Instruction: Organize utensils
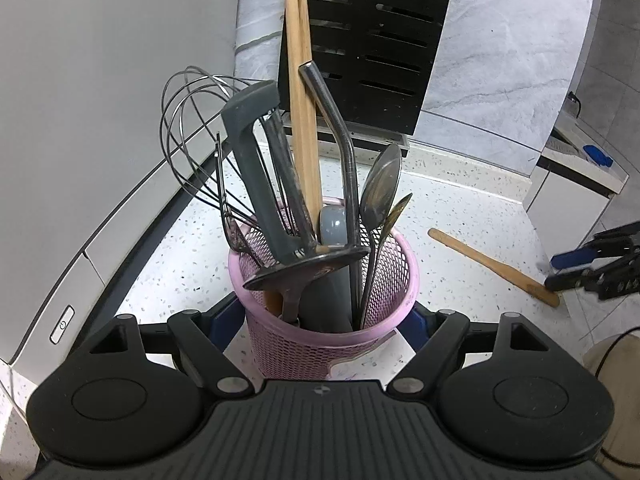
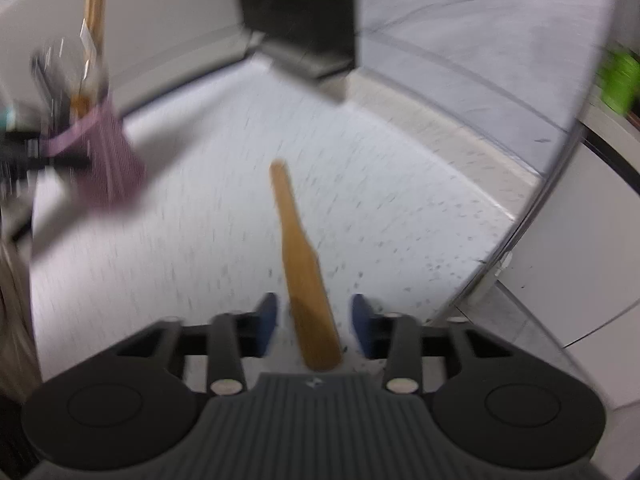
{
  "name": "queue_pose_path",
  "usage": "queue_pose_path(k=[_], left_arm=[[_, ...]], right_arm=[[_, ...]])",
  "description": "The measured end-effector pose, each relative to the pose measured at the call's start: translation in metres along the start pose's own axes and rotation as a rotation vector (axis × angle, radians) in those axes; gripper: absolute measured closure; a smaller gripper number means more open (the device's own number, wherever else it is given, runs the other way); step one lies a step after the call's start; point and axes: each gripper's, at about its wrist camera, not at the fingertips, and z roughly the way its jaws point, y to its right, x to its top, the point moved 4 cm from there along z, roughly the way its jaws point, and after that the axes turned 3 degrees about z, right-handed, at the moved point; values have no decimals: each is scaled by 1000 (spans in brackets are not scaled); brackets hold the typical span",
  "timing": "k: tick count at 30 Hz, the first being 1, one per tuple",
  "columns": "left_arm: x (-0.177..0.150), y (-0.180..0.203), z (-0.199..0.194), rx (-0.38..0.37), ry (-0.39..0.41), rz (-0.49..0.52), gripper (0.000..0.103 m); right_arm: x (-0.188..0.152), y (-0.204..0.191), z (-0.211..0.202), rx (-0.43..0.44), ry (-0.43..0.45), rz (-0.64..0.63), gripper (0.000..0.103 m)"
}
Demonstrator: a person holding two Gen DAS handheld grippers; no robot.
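**Pink basket full, wooden spatula on the table**

The pink mesh basket [image 1: 332,312] stands upright on the speckled white table [image 1: 460,216]. Inside it stand many utensils: a wire whisk [image 1: 192,132] leaning to the left, a grey-handled utensil [image 1: 256,168], two long wooden sticks [image 1: 300,100] that rise highest, a bent metal straw [image 1: 340,140], two metal spoons [image 1: 380,184] with bowls up, and a dark round ladle [image 1: 308,270] lying across the rim. Behind the basket is a black slotted rack [image 1: 368,40] against the wall.

The wooden spatula [image 2: 304,272] lies flat on the table, well apart from the basket, to its right. In the right wrist view its long axis runs almost straight away from the camera, with the narrow handle end pointing far and a little left, and the wide end nearest to the camera.

The left tool [image 1: 328,320] has its blue pads on both sides of the basket, pressed close at the wall, so it grips the basket. The right tool [image 2: 314,320] is open: the wide end of the spatula is between its blue pads [image 2: 266,320], but a gap shows on each side and they do not press it. This view is blurred.
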Motion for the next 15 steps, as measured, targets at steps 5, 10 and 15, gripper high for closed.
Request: queue_pose_path(k=[5, 10, 15], left_arm=[[-1, -1, 0, 2, 1, -9, 10], [-2, 0, -1, 7, 3, -13, 10], [-3, 0, -1, 9, 11, -18, 10]], right_arm=[[-14, 32, -18, -55, 149, 357, 37], [-38, 52, -6, 13, 141, 663, 38], [-51, 44, 3, 16, 106, 712, 40]])
